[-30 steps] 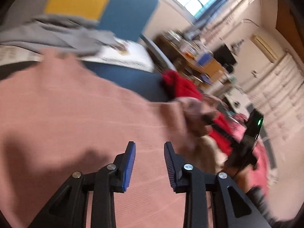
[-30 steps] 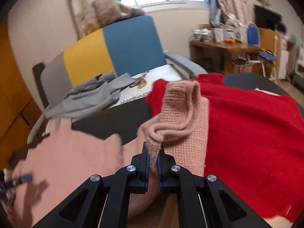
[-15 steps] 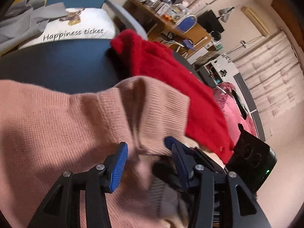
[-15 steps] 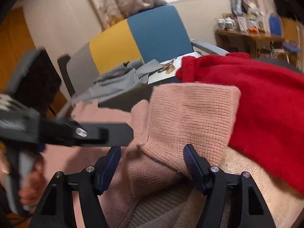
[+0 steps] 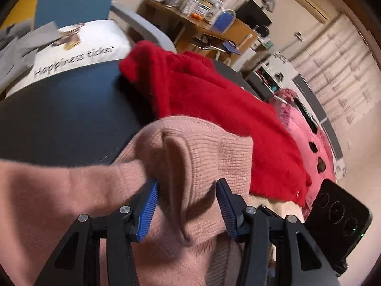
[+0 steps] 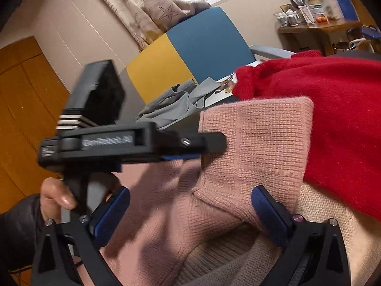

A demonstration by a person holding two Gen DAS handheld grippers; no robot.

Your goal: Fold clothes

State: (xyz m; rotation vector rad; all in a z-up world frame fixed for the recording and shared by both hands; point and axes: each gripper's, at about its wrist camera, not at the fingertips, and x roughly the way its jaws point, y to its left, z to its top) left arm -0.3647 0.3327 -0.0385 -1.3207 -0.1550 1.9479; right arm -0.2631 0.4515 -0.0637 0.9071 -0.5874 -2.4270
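Observation:
A pink knit sweater (image 5: pixel 59 190) lies on the dark table (image 5: pixel 59 114), its sleeve end folded back over the body. My left gripper (image 5: pixel 187 208) is open, its blue pads on either side of a raised ridge of that sleeve (image 5: pixel 190 157). In the right wrist view the pink sweater (image 6: pixel 257 143) fills the middle. My right gripper (image 6: pixel 190 214) stands wide open above it and holds nothing. The left gripper (image 6: pixel 212 140) reaches in from the left, held by a hand (image 6: pixel 57 195). A red sweater (image 5: pixel 214 100) overlaps the pink sleeve's far edge.
A beige garment (image 6: pixel 321 214) lies under the pink and red ones. A deep pink garment (image 5: pixel 300 124) hangs at the table's right. Behind the table stands a yellow and blue chair (image 6: pixel 190 54) with grey cloth (image 6: pixel 176 104) and a printed cushion (image 5: pixel 71 57). A cluttered desk (image 5: pixel 209 21) stands further back.
My right gripper, shut on the pink sleeve a second ago, has opened and let it drop. My left gripper has moved across the sweater to straddle the sleeve's fold.

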